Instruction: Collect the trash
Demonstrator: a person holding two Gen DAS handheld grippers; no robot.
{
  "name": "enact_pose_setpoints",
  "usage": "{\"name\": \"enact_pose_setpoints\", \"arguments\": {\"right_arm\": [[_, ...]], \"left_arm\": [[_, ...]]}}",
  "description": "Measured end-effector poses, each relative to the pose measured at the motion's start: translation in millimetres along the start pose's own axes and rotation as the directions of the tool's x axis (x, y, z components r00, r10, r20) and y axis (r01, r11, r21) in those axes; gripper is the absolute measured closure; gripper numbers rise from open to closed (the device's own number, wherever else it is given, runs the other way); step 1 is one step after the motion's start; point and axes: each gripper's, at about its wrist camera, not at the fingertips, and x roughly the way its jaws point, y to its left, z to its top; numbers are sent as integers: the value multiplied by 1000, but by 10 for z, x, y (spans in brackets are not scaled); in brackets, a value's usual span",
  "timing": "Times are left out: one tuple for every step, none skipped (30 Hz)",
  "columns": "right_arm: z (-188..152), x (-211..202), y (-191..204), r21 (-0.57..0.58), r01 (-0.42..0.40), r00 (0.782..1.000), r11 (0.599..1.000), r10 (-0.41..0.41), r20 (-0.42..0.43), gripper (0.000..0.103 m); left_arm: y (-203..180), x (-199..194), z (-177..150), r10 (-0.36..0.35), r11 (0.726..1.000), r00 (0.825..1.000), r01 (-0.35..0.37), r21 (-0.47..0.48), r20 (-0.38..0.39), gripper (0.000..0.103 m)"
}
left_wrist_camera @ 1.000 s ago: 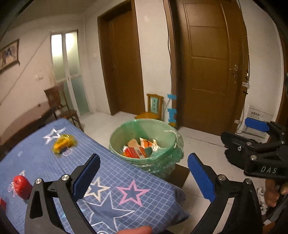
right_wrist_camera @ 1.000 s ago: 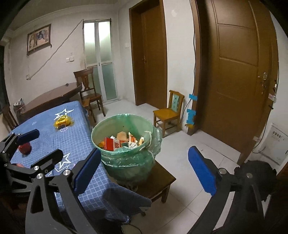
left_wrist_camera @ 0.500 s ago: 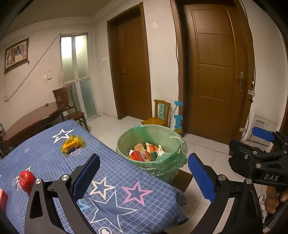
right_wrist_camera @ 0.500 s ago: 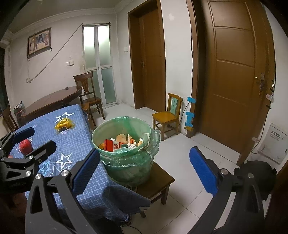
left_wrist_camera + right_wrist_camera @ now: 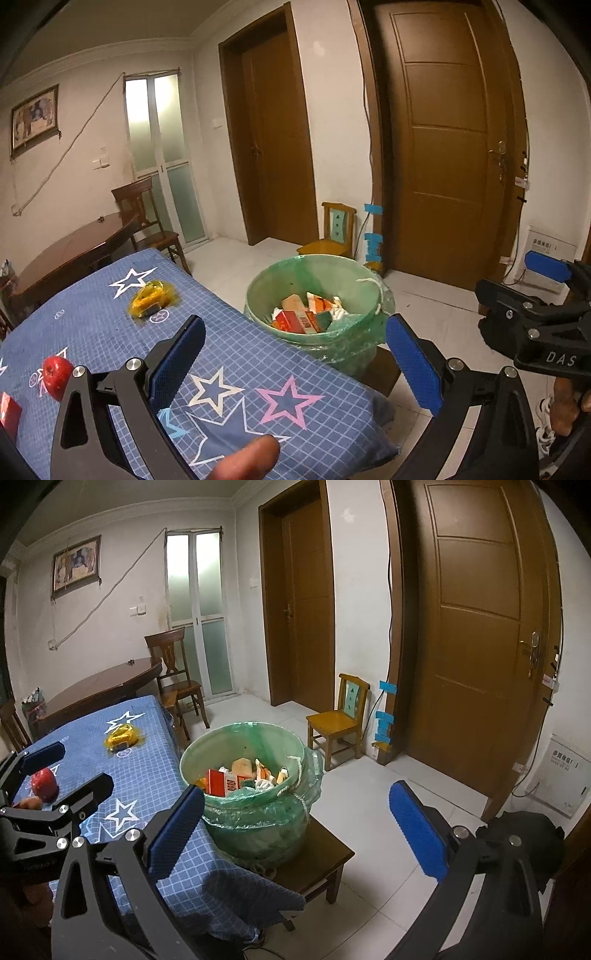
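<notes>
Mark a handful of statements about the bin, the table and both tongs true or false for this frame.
1. The bin already holds trash. True.
2. The left tongs grip a wrapper. False: they are open and hold nothing.
3. A yellow wrapper lies on the blue tablecloth. True.
4. The bin stands on the tablecloth. False: it sits on a low stool beside the table.
5. The right tongs are open. True.

Dim warm light, fisheye-warped edges
</notes>
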Motion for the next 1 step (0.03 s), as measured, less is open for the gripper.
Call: {"name": "enact_pose_setpoints", "arguments": {"right_arm": [[5, 16, 2, 0, 1, 1000, 1000, -1, 0, 6]], "left_arm": [[6, 26, 3, 4, 1000, 1000, -4, -1, -1, 5]]}}
